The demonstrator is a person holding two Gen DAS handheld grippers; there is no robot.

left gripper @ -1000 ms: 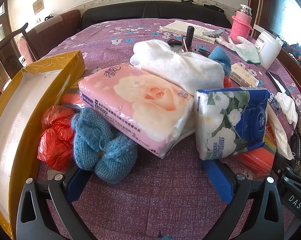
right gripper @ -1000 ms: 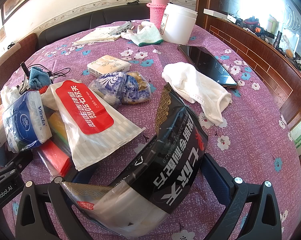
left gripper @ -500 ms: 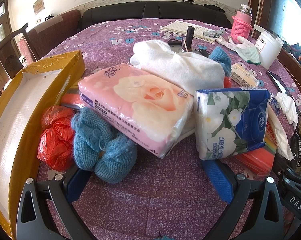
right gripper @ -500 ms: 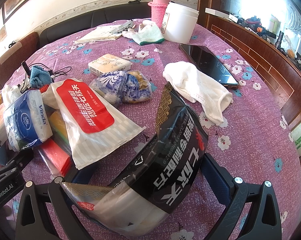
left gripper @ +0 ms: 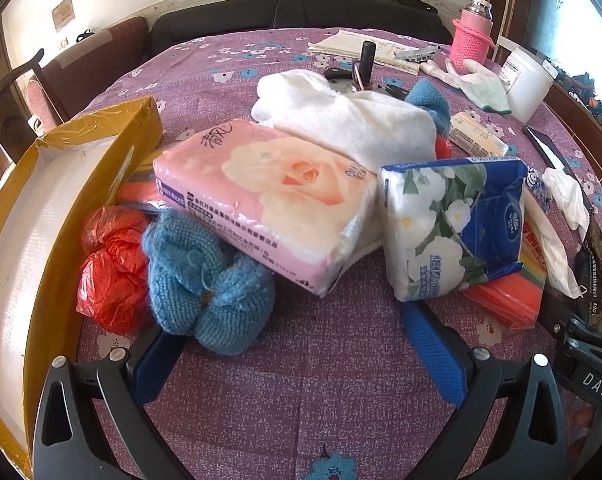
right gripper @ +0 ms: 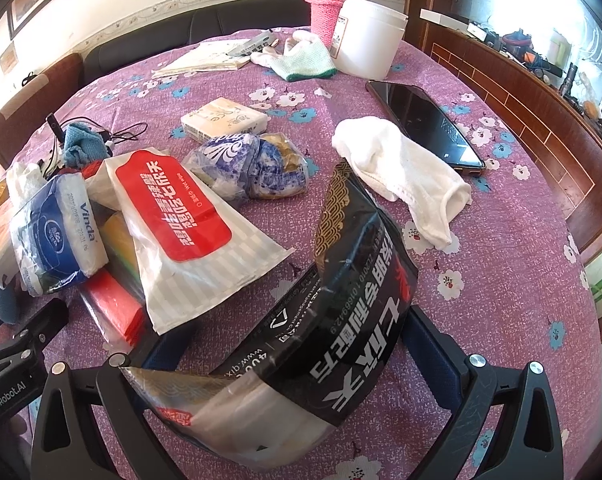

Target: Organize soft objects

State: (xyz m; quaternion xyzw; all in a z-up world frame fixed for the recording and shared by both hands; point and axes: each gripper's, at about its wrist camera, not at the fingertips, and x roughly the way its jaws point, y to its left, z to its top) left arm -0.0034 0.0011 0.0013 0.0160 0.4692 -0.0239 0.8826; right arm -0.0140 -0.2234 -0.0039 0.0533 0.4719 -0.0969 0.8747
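Starting at your left: the box [left gripper: 61, 184] lies beside the red bag [left gripper: 109, 264] and blue knit [left gripper: 205, 280]. Your left claw [left gripper: 297, 344] stands apart, holding nothing, before the pink pack [left gripper: 269, 200] and blue pack [left gripper: 457, 228]. Your right claw [right gripper: 297, 356] is clamped on the black pack [right gripper: 341, 300] above the table [right gripper: 501, 280].

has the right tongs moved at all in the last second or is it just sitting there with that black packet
Yes, slightly. In the right wrist view the white cloth and white tub have drifted a little right and down, so the right tongs, gripping the black packet, crept a little.
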